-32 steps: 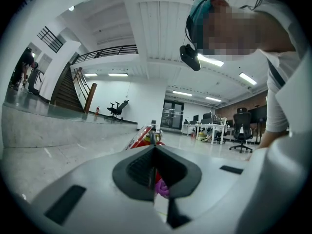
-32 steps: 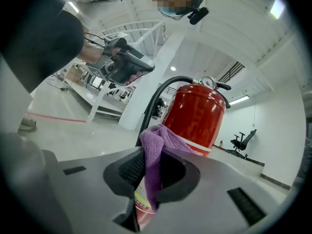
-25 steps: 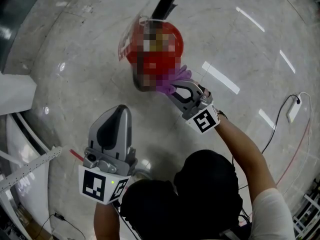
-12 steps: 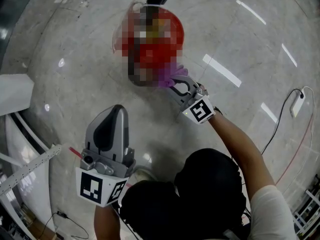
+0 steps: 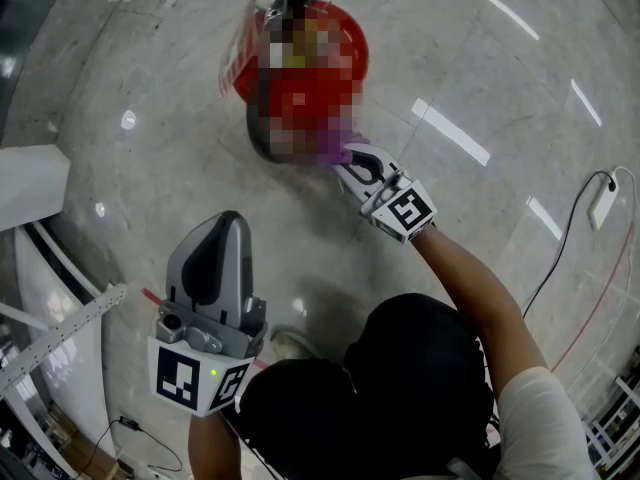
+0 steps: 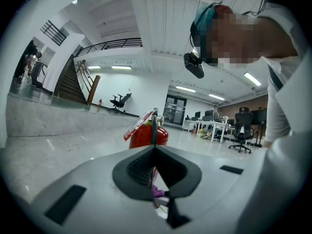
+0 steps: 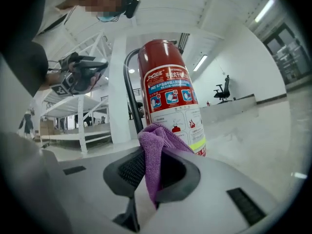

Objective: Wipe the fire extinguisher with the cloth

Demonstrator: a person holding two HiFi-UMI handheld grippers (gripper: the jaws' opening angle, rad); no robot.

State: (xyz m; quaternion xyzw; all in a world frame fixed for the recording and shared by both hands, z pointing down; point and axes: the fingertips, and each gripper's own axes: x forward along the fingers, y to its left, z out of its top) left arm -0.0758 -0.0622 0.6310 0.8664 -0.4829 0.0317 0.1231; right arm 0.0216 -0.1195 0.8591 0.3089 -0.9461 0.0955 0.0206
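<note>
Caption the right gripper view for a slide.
Right gripper shut on a purple fabric cloth before an upright red metal fire extinguisher.

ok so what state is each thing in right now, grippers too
fire extinguisher: upright on the floor.
cloth: bunched, clamped in the right gripper, against the fire extinguisher's lower body.
right gripper: shut on the cloth.
left gripper: shut, empty, held back from the fire extinguisher.
</note>
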